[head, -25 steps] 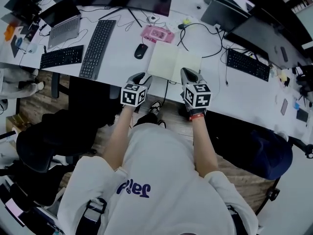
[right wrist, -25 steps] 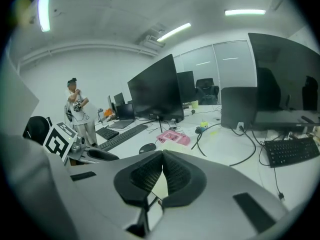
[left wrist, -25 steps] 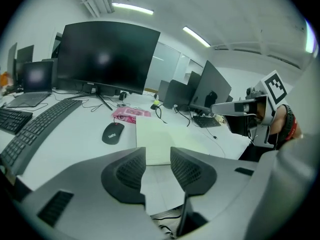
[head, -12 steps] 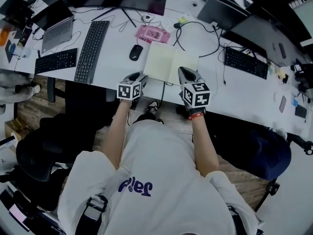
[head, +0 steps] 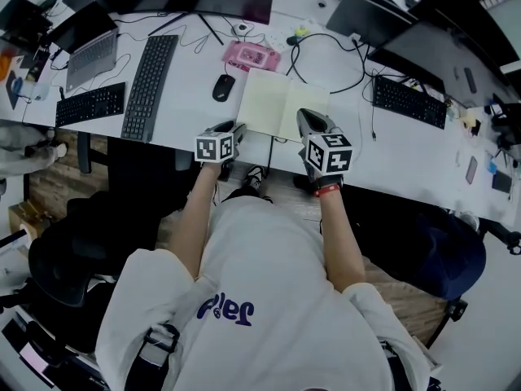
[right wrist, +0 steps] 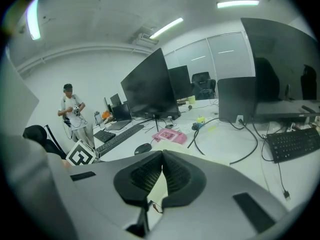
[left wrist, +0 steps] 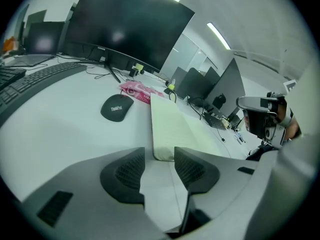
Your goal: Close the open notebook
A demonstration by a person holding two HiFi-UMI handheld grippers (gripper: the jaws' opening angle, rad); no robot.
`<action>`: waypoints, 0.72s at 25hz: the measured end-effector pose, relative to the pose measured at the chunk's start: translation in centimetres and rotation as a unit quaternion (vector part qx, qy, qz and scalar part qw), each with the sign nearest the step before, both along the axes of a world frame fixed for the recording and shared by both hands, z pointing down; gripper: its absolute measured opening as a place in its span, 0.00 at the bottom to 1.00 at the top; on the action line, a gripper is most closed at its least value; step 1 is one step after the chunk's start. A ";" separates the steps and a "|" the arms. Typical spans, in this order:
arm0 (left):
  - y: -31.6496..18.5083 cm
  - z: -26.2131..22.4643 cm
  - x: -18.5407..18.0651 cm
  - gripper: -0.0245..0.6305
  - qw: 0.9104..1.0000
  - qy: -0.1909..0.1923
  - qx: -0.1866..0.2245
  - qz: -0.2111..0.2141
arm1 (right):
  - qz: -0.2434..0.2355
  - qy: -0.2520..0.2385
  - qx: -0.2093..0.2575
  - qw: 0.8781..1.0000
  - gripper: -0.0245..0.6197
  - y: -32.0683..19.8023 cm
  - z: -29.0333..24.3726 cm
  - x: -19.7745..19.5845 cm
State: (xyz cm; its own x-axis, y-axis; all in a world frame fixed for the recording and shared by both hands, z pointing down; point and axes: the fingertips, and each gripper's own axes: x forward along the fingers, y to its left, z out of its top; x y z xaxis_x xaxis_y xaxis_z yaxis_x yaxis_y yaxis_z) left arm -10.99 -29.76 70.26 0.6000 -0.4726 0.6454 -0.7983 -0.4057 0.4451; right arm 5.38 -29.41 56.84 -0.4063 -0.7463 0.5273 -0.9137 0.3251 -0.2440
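Note:
The open notebook [head: 282,104] lies flat with cream pages up, near the front edge of the white desk [head: 187,108]. My left gripper [head: 234,129] hovers at the desk edge by the notebook's near left corner. In the left gripper view its jaws [left wrist: 159,156] stand open, nothing between them, and the notebook [left wrist: 175,126] corner lies just ahead of the gap. My right gripper [head: 308,124] is over the notebook's near right part. In the right gripper view its jaws [right wrist: 162,156] are shut tip to tip on nothing, a strip of notebook [right wrist: 156,188] showing below them.
A black mouse [head: 223,88] sits left of the notebook and a pink pouch [head: 251,55] behind it. Keyboards [head: 148,76] [head: 409,102], a black cable [head: 330,59], a laptop [head: 89,55] and monitors fill the desk. A person [right wrist: 70,111] stands far off.
My left gripper has sunk lower to the desk edge beside the notebook's left corner. The right gripper has barely shifted. The notebook has not moved.

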 end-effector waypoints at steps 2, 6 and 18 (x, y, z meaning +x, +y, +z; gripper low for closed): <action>0.0 0.2 0.1 0.33 1.000 0.000 -0.007 -0.001 | 0.002 -0.004 -0.001 1.000 0.05 -0.1 0.0 0.2; 0.0 0.6 0.0 0.25 1.000 -0.018 -0.016 0.002 | 0.006 -0.004 -0.004 1.000 0.05 0.0 0.1 0.4; 0.5 -0.3 0.2 0.20 0.998 -0.061 0.006 0.024 | 0.030 -0.013 -0.004 0.999 0.05 0.8 -0.1 1.5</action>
